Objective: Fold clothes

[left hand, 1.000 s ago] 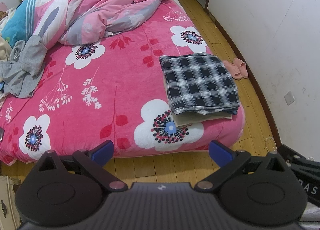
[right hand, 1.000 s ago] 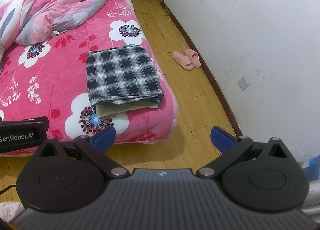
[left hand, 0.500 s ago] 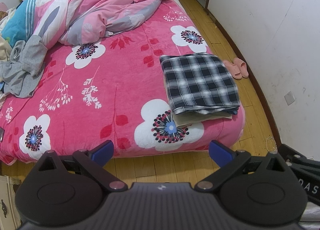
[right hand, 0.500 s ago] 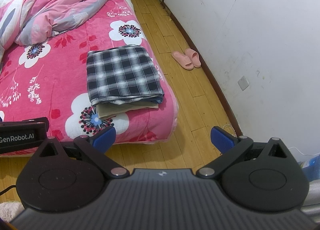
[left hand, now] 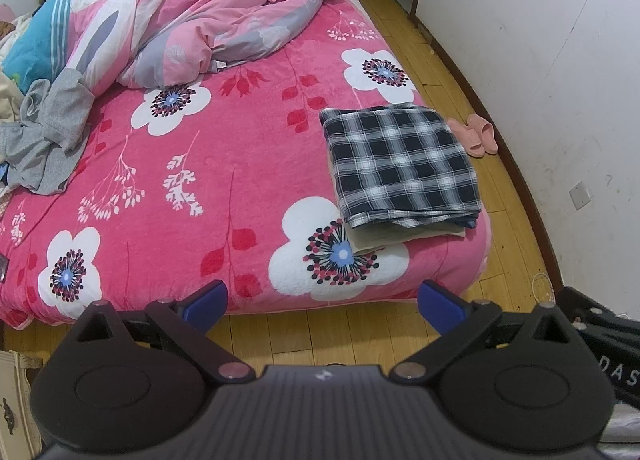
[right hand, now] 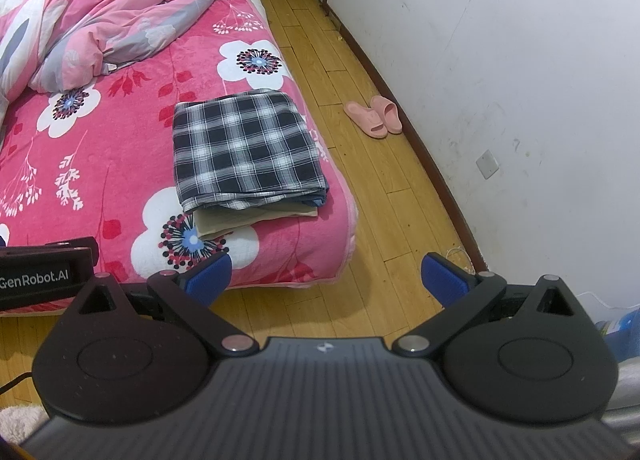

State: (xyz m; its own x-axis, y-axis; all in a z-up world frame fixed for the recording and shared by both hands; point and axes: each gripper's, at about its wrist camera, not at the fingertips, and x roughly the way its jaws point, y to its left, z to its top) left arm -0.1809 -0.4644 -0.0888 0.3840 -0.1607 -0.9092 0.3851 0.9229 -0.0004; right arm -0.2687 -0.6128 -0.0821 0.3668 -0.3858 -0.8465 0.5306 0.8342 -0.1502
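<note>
On the near right corner of the bed (left hand: 240,179) sits my finished stack: a folded plaid garment (left hand: 400,163) on a beige one (left hand: 384,242). Both claws hang over the floor short of the bed, left gripper (left hand: 322,300) and right gripper (right hand: 326,272) spread wide, holding nothing. Far left, a crumpled grey garment (left hand: 44,139) looks unfolded, likely my next job.

Your left gripper (left hand: 322,302) is spread wide with nothing between its blue fingertips (left hand: 206,300). Your right gripper (right hand: 326,278) is spread just as wide and holds nothing, side by side with the left.
</note>
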